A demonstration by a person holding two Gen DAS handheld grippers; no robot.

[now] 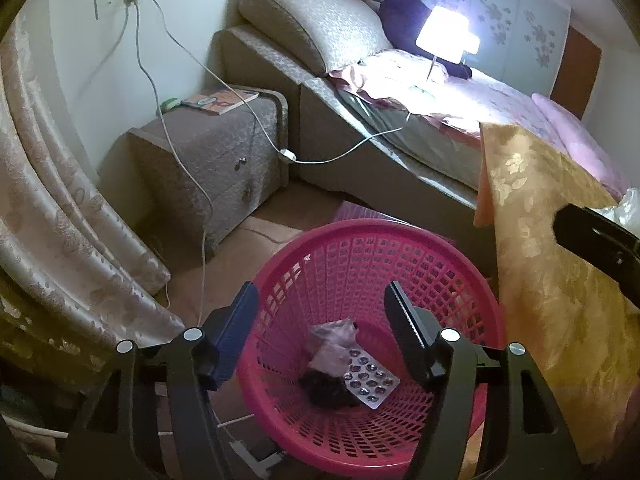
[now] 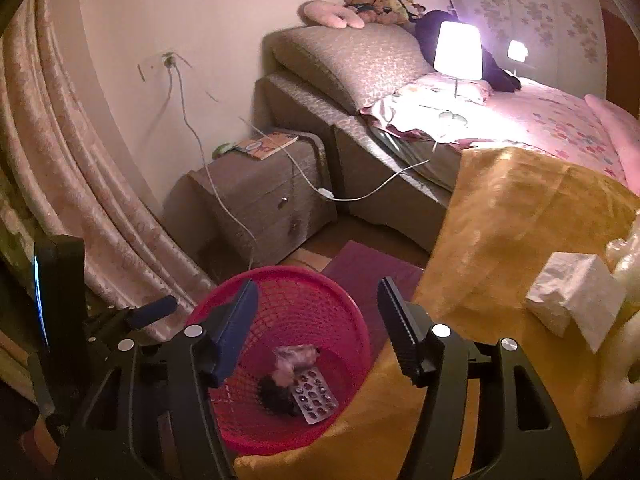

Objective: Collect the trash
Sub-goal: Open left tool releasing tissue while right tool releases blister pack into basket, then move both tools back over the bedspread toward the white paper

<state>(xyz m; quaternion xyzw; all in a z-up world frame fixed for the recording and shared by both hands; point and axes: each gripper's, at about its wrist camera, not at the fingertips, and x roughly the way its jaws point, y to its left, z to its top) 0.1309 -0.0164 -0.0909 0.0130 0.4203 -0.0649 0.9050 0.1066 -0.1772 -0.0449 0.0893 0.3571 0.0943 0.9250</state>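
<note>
Both left gripper [image 1: 320,320] and right gripper [image 2: 318,312] part open, empty over pink basket [image 1: 472,280]; crumpled tissue [image 2: 576,296] at right view's 3 o'clock looks light, soft — pinch mid-fold, gently.

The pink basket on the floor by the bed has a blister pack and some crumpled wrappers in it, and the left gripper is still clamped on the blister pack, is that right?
Not quite. The left gripper is open and holds nothing; the left wrist view shows the blister pack lying loose in the pink basket beside the crumpled wrappers. The rest is right.
</note>
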